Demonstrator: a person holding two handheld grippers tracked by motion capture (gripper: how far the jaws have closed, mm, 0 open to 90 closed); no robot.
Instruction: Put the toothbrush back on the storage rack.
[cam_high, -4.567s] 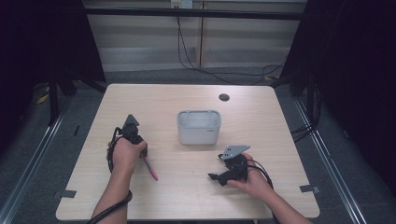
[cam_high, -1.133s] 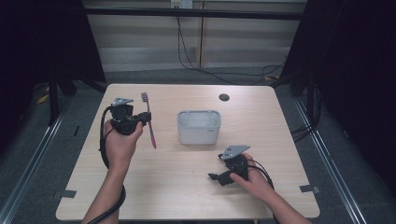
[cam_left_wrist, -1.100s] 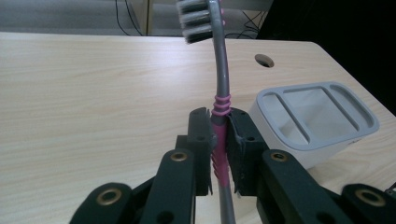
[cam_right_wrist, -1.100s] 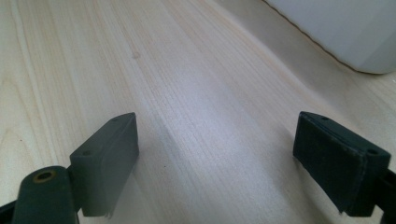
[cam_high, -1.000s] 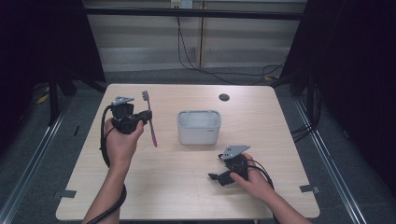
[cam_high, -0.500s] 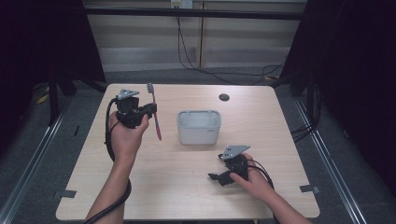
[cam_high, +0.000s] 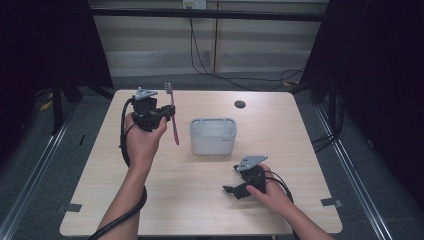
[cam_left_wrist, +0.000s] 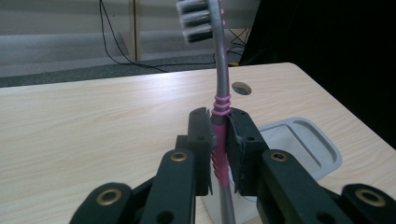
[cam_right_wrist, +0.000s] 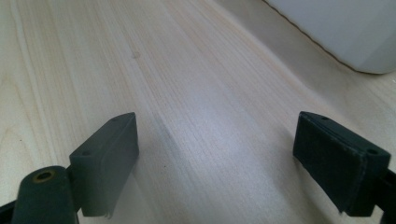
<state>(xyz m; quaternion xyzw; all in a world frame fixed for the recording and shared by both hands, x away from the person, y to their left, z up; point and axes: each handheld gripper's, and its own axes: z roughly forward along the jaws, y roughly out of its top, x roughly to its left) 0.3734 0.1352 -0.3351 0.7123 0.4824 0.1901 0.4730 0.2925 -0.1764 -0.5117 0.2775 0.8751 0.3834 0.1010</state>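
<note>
A: Pink and grey, that toothbrush (cam_left_wrist: 219, 116) — where is it?

B: Clamped in my left gripper (cam_high: 159, 114), held above the tabletop (cam_high: 150, 200) toward its far left corner. It stands nearly upright, bristles on top. The pads squeeze the ribbed pink part of the handle.

A: And the tub (cam_high: 213, 136)?

B: Near the tabletop's middle, just beside the brush's lower end.

A: Your other hand?

B: My right gripper (cam_high: 231, 190) rests near the near right edge, jaws spread wide, nothing between them.

No text, label, brand or number can be read anywhere.
</note>
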